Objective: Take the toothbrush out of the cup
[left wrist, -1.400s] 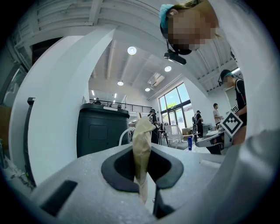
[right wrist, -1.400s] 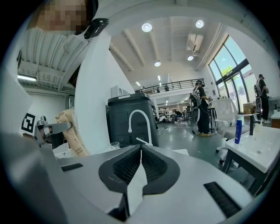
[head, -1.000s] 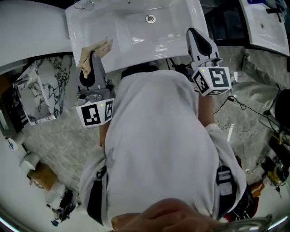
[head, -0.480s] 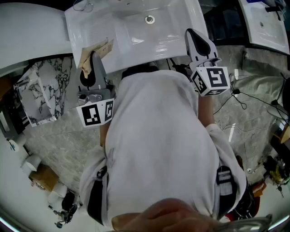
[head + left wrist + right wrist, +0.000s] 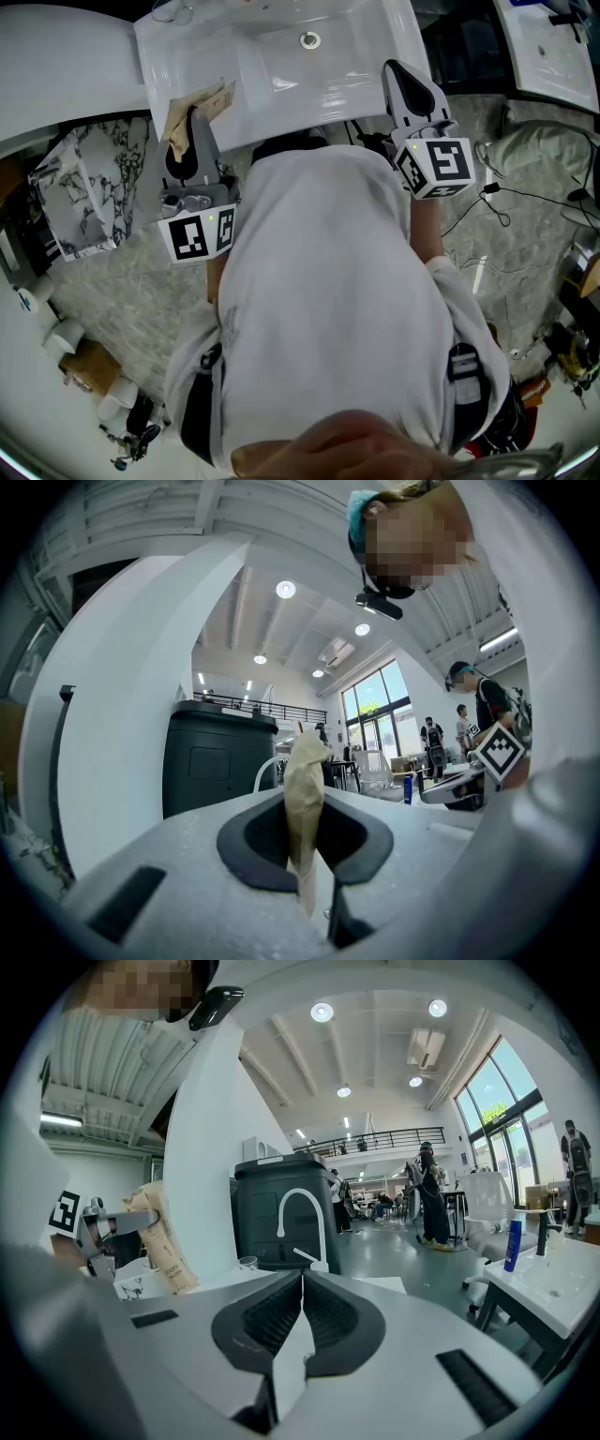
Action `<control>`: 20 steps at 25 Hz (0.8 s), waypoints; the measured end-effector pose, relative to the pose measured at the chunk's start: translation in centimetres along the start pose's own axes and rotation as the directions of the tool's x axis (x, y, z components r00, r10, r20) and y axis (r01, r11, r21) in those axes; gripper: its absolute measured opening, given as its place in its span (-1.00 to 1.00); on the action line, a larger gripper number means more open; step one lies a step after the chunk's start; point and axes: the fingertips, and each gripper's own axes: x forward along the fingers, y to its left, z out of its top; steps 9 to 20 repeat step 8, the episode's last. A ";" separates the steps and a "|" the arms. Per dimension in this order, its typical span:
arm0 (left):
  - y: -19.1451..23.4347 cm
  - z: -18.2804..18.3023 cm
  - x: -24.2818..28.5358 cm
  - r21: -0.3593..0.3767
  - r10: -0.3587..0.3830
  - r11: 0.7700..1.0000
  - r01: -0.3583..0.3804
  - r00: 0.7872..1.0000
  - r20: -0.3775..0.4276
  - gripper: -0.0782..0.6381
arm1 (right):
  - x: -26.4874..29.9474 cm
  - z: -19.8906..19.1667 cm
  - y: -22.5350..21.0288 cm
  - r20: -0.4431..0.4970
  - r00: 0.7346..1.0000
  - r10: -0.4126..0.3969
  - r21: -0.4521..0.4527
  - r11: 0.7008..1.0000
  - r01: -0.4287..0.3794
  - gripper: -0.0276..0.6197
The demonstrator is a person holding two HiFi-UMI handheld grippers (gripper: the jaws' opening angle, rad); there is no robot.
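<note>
Peeking down in the head view, we're seeing the left gripper (image 5: 194,127) holding the paper-wrapped toothbrush (image 5: 202,101) over the white sink (image 5: 366,84) edge. The left gripper view is showing what that misses: its jaws are clamping the wrapper. The right gripper view is showing the right gripper (image 5: 302,1288) with jaws together and empty, plus the clear cup (image 5: 247,1263) standing apart beside a faucet (image 5: 298,1213).

Glossy white sink (image 5: 361,56); matt, seemingly paper toothbrush wrapper (image 5: 304,780).
</note>
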 end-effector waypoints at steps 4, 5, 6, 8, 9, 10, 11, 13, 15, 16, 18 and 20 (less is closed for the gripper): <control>-0.1 0.1 0.0 -0.002 0.001 1.000 -0.001 1.000 0.002 -0.70 | 0.0 0.0 0.0 -0.003 1.000 0.002 -0.004 1.000 -0.002 -0.86; -0.1 0.1 0.0 -0.002 0.000 1.000 0.000 1.000 0.002 -0.70 | -0.1 0.0 0.1 -0.003 1.000 0.003 -0.004 1.000 -0.003 -0.86; -0.1 0.1 -0.1 -0.002 0.000 1.000 0.000 1.000 0.001 -0.70 | -0.1 0.0 0.1 -0.004 1.000 0.004 -0.005 1.000 -0.004 -0.86; -0.1 0.1 -0.1 -0.003 0.000 1.000 0.000 1.000 0.000 -0.70 | -0.1 0.0 0.1 -0.005 1.000 0.006 -0.006 1.000 -0.006 -0.86; -0.1 0.1 -0.1 -0.003 0.000 1.000 0.000 1.000 0.000 -0.70 | -0.1 0.0 0.1 -0.005 1.000 0.006 -0.006 1.000 -0.006 -0.86; -0.1 0.1 -0.1 -0.003 0.000 1.000 0.000 1.000 0.000 -0.70 | -0.1 0.0 0.1 -0.005 1.000 0.006 -0.006 1.000 -0.006 -0.86; -0.1 0.1 -0.1 -0.003 0.000 1.000 0.000 1.000 0.000 -0.70 | -0.1 0.0 0.1 -0.005 1.000 0.006 -0.006 1.000 -0.006 -0.86; -0.1 0.1 -0.1 -0.003 0.000 1.000 0.000 1.000 0.000 -0.70 | -0.1 0.0 0.1 -0.005 1.000 0.006 -0.006 1.000 -0.006 -0.86; -0.1 0.1 -0.1 -0.003 0.000 1.000 0.000 1.000 0.000 -0.70 | -0.1 0.0 0.1 -0.005 1.000 0.006 -0.006 1.000 -0.006 -0.86; -0.1 0.1 -0.1 -0.003 0.000 1.000 0.000 1.000 0.000 -0.70 | -0.1 0.0 0.1 -0.005 1.000 0.006 -0.006 1.000 -0.006 -0.86; -0.1 0.1 -0.1 -0.003 0.000 1.000 0.000 1.000 0.000 -0.70 | -0.1 0.0 0.1 -0.005 1.000 0.006 -0.006 1.000 -0.006 -0.86; -0.1 0.1 -0.1 -0.003 0.000 1.000 0.000 1.000 0.000 -0.70 | -0.1 0.0 0.1 -0.005 1.000 0.006 -0.006 1.000 -0.006 -0.86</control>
